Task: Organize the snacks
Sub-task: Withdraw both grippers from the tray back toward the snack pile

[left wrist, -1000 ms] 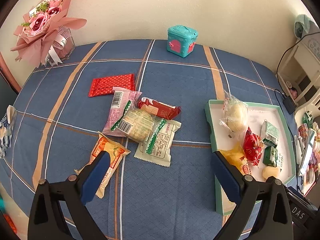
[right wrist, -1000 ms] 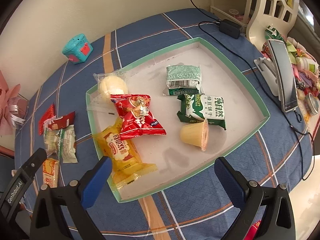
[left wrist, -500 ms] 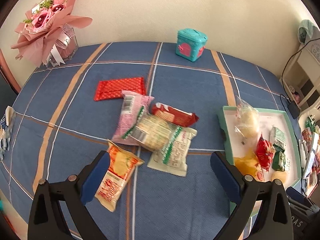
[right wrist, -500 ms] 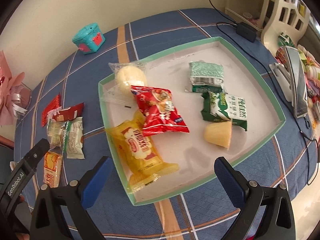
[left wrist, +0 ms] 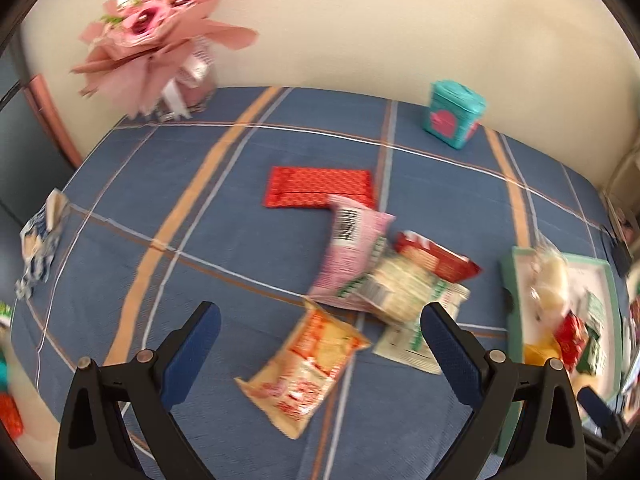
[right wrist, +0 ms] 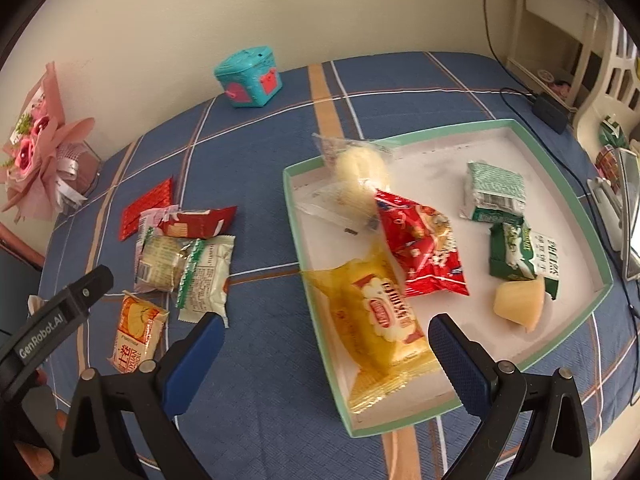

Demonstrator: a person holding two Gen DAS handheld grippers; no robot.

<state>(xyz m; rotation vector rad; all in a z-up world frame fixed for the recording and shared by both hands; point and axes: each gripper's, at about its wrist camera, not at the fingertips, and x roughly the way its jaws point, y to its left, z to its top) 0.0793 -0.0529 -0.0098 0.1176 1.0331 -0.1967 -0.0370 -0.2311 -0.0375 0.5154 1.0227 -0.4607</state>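
My left jaws (left wrist: 320,332) stand wide apart and hold nothing, hanging over the orange snack packet (left wrist: 306,364) that lies flat on the blue plaid tabletop (left wrist: 168,208). Just past it sits the loose pile — a pink packet (left wrist: 350,256), a pale green-striped packet (left wrist: 400,286) and a dark red one (left wrist: 436,256) overlapping each other, with a flat red packet (left wrist: 320,187) beyond them toward the far edge. My right jaws (right wrist: 326,338) are spread just as wide, empty too, above the near left corner of the green-rimmed tray (right wrist: 576,184). In the tray lie a yellow packet (right wrist: 380,320), a red packet (right wrist: 422,246), a clear-wrapped bun (right wrist: 360,170), two green packets (right wrist: 496,188) and a jelly cup (right wrist: 518,304). A teal box (right wrist: 250,78) stands by the far edge — a pink bouquet (left wrist: 156,32) at the far left corner.
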